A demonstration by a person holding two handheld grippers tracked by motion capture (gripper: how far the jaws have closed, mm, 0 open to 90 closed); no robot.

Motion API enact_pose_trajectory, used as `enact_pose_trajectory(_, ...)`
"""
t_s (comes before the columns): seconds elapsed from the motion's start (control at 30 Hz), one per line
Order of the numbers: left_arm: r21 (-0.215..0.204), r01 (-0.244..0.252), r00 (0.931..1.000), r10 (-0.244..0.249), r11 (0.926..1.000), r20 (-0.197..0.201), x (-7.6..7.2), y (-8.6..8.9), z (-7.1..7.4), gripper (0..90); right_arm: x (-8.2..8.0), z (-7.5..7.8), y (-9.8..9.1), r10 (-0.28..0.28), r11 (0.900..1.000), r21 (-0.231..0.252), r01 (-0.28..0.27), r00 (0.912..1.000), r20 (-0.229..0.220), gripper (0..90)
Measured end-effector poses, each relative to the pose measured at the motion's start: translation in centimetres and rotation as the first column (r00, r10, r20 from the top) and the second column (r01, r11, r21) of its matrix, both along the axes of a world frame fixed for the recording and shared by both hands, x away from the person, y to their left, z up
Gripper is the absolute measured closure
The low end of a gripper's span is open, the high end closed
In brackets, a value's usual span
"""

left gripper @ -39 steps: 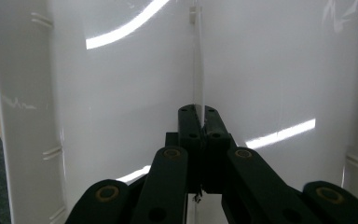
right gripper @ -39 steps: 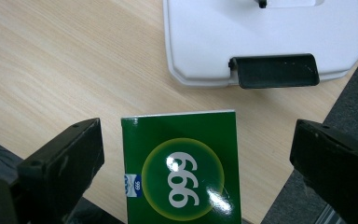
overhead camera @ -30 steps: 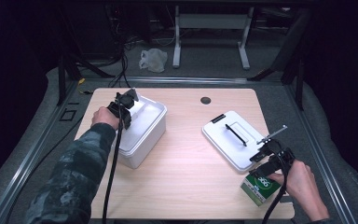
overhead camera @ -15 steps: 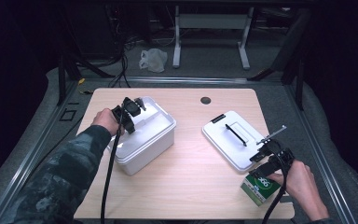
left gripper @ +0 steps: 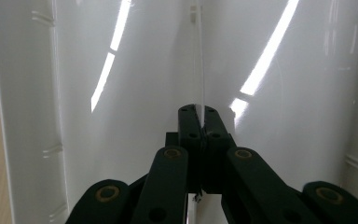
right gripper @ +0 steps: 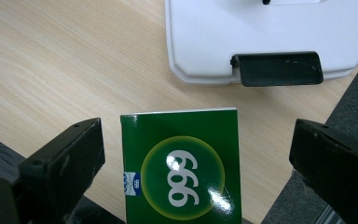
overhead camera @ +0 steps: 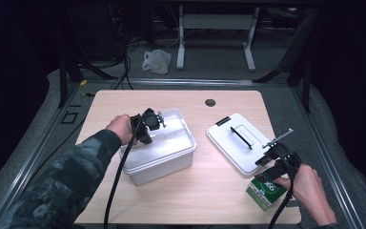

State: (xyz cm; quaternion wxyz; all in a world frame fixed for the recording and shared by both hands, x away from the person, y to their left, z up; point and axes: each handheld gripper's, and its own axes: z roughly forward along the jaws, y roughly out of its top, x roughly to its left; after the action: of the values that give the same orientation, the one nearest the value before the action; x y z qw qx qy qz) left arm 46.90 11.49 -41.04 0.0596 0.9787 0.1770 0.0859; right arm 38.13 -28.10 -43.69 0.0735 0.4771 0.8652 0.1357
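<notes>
Left gripper (overhead camera: 161, 120): fingers (left gripper: 198, 122) closed on thin wall of white bin (overhead camera: 171, 157), pinched at rim; glossy bin interior open ahead.
Right gripper (overhead camera: 275, 157): fingers (right gripper: 60, 163) spread wide, green box (right gripper: 182, 165) between, untouched, gaps both sides.
White lid (overhead camera: 240, 140): flat on counter (overhead camera: 205, 200), just beyond box, latch edge nearest.

Left of centre in the high view, the left gripper (overhead camera: 158, 121) points toward the frame's right, jaws pinched together, a camouflage-sleeved forearm behind it. At lower right, the right gripper (overhead camera: 275, 157) sits in a bare hand, jaws spread wide.
</notes>
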Motion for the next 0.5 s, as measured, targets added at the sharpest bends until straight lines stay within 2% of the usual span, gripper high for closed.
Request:
enact_pose_trajectory(0.07, -0.003, 0.060, 0.9982, -0.060, 0.9982, -0.002, -0.6, -0.9, 0.0, 89.4, 0.0, 0.0, 0.0, 0.003, 1.0000, -0.002, -0.003, 1.0000, 0.002, 2.9)
enact_pose_trajectory(0.13, -0.001, 0.079, 0.9968, -0.079, 0.9969, -0.006, -0.8, -1.3, 0.0, 89.4, 0.0, 0.0, 0.0, 0.003, 1.0000, -0.002, -0.003, 1.0000, 0.003, 2.9)
enact_pose_trajectory(0.2, 0.001, 0.118, 0.9930, -0.118, 0.9930, -0.004, -1.2, -1.8, 0.0, 89.4, 0.0, 0.0, 0.0, 0.003, 1.0000, -0.002, -0.003, 1.0000, 0.002, 3.0)
enact_pose_trajectory(0.27, -0.003, 0.168, 0.9858, -0.168, 0.9858, -0.003, -1.7, -2.6, -0.1, 89.4, 0.0, 0.0, 0.0, 0.005, 1.0000, -0.001, -0.005, 1.0000, -0.001, 3.0)
enact_pose_trajectory(0.33, -0.001, 0.181, 0.9835, -0.181, 0.9835, -0.001, -1.9, -2.9, -0.2, 89.4, 0.0, 0.0, 0.0, 0.004, 1.0000, -0.006, -0.004, 1.0000, -0.001, 3.1)
enact_pose_trajectory(0.4, -0.001, 0.222, 0.9750, -0.222, 0.9750, -0.011, -2.4, -3.6, -0.2, 89.4, 0.0, -0.1, 0.1, 0.007, 1.0000, -0.007, -0.007, 1.0000, -0.006, 3.2)
enact_pose_trajectory(0.47, -0.006, 0.233, 0.9724, -0.233, 0.9724, -0.012, -2.5, -3.9, -0.3, 89.4, 0.0, -0.1, 0.1, 0.007, 1.0000, -0.004, -0.007, 1.0000, -0.003, 3.2)
enact_pose_trajectory(0.5, -0.011, 0.265, 0.9640, -0.265, 0.9642, -0.017, -2.8, -4.4, -0.3, 89.4, 0.0, -0.2, 0.1, 0.008, 1.0000, -0.005, -0.008, 1.0000, -0.005, 3.3)
